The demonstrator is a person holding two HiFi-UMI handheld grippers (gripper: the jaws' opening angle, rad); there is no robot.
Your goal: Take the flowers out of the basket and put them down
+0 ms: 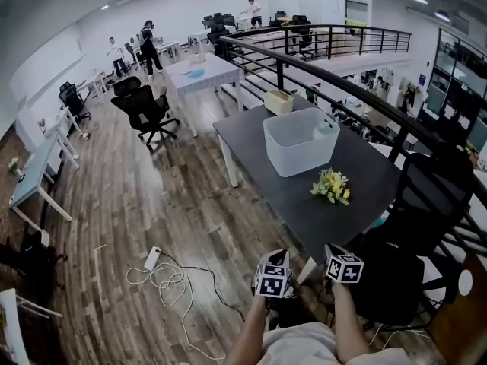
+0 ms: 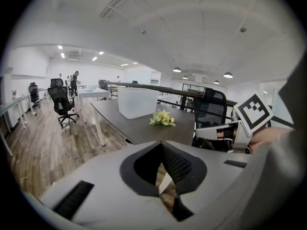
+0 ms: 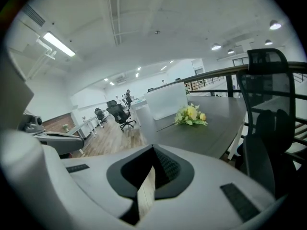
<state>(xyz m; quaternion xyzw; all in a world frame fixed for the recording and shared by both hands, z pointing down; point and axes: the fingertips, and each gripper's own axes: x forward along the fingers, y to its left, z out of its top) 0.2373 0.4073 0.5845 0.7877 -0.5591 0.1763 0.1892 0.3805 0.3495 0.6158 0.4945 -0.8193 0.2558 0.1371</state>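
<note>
Flowers (image 1: 331, 186) lie on table (image 1: 247, 139) beside basket (image 1: 297, 157), so job looks done; L gripper (image 2: 163, 183) & R gripper (image 3: 146, 190) both closed, empty, near body; next: just rest.

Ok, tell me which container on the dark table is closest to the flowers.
The large white basket; the flowers lie just in front of it. The small cream box sits behind it, at the far corner.

Your head camera is looking steeply down from well back off the bench (image 1: 243, 139); both claw views are looking low across it, sharing the flowers (image 2: 162, 119) and basket (image 2: 136, 102)
</note>
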